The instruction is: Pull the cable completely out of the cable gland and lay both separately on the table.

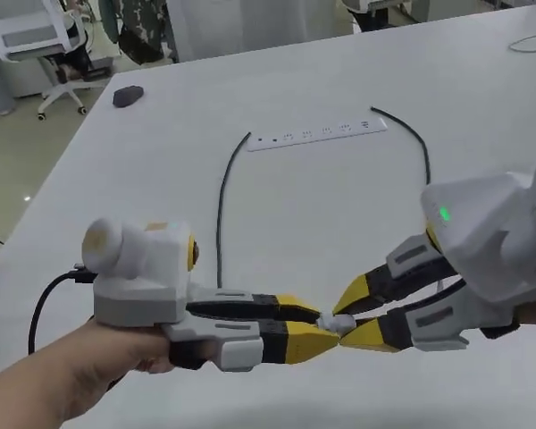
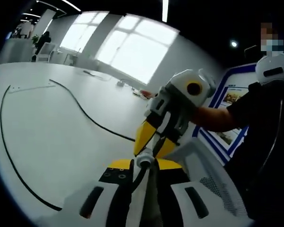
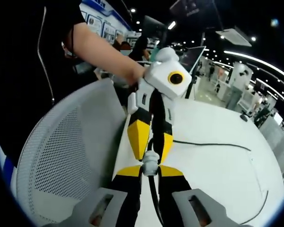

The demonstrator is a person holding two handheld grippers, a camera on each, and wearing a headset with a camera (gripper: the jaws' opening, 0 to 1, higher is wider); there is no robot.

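Note:
A small white cable gland (image 1: 333, 323) hangs above the table, pinched from both sides. My left gripper (image 1: 324, 327) comes in from the left, and its yellow tips are shut on the gland (image 2: 144, 162). Opposite it, my right gripper (image 1: 344, 320) is shut on the gland (image 3: 150, 163) from the right. The thin black cable (image 1: 221, 214) lies in a long curve on the white table (image 1: 161, 161). In each gripper view, a stretch of cable (image 2: 138, 182) leads from the gland back between that gripper's own jaws (image 3: 154, 191).
A white power strip (image 1: 320, 134) lies at the back of the table, with a dark mouse-like object (image 1: 128, 95) near the far left edge. An office chair (image 1: 36, 45) stands beyond. A grey mesh chair (image 3: 61, 151) is close beside the person.

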